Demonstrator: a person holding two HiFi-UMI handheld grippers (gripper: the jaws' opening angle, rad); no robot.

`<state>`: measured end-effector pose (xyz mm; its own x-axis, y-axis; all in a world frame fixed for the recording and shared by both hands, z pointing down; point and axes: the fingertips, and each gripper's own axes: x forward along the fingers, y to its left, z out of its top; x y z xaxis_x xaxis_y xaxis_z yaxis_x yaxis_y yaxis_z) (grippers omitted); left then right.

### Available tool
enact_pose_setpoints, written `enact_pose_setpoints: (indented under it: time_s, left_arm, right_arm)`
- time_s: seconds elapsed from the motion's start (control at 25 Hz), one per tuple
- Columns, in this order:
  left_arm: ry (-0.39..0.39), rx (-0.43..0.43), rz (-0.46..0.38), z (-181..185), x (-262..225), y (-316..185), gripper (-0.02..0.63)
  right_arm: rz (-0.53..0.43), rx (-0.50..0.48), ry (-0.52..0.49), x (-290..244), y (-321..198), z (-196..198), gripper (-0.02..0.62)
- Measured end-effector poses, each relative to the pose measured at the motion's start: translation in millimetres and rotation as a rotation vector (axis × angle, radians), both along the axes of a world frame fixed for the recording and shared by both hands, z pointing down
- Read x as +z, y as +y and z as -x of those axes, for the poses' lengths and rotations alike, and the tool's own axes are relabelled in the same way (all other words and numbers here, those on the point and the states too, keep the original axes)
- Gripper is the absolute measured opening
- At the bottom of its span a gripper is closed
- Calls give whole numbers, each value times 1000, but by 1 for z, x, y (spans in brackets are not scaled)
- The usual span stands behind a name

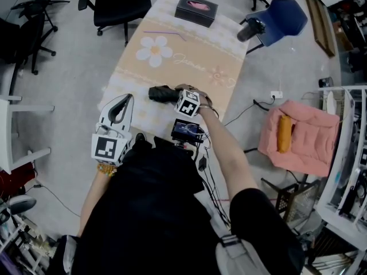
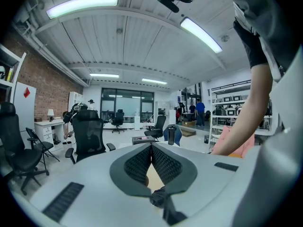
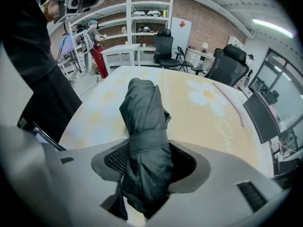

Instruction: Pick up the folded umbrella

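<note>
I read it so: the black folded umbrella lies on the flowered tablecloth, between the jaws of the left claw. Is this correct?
Only the side is wrong. The right gripper view shows the black folded umbrella between the jaws of the right claw, lying on the flowered tablecloth; the left claw is shut with nothing in it.

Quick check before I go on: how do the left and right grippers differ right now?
The left gripper has its jaws together on nothing; the right gripper has its jaws closed on the folded umbrella. The left gripper points roughly level across the room; the right gripper tilts steeply down at the table. Both share the same grey build and a marker cube.
</note>
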<state>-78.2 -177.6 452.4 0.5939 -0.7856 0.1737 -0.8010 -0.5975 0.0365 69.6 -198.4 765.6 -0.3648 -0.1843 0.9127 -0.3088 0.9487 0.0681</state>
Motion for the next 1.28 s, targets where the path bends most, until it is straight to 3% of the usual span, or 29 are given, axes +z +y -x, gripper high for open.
enact_pose_setpoints:
  time_s: [0.92,1.28]
  left_arm:
    - [14,40,-13,-4,-5,-2,14]
    - [10,69,-18,-9,-4,-1,14]
  right_arm:
    - [-46,261,-122,-36,-11,-6,227]
    - [-83,368,-236,-61,-20,-2,225]
